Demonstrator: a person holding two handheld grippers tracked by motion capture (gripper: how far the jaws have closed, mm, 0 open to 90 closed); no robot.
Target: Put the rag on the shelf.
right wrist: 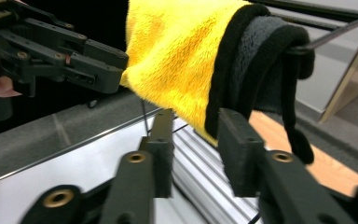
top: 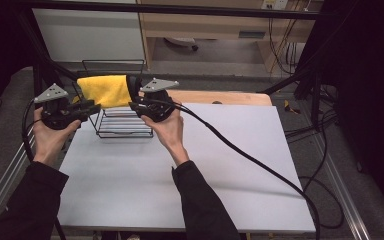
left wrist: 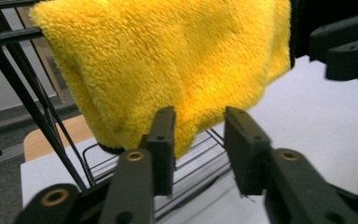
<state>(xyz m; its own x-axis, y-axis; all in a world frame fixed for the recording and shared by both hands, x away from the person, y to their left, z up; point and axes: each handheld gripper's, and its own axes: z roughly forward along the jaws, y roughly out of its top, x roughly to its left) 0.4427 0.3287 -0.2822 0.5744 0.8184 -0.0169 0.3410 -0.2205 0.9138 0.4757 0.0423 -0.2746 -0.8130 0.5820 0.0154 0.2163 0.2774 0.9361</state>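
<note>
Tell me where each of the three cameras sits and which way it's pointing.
High view: above the person's side, looking forward and down on the table; both forearms, left hand-held gripper and right hand-held gripper show.
Left gripper view: rides the left hand-held gripper, facing the yellow towel on the wire rack; its open jaws show.
Right gripper view: rides the right hand-held gripper, facing the towel's black edge; its open jaws show.
Shared: all see the towel and rack.

1. A white tabletop (top: 190,170) fills the near middle; a wooden board (top: 230,97) edges its far side.
2. Grey floor (top: 0,135) runs to the left and right.
3. Far off stands a light wooden cabinet (top: 205,25).
4. Black frame bars (top: 180,9) cross overhead, and cables (top: 325,165) trail right.
</note>
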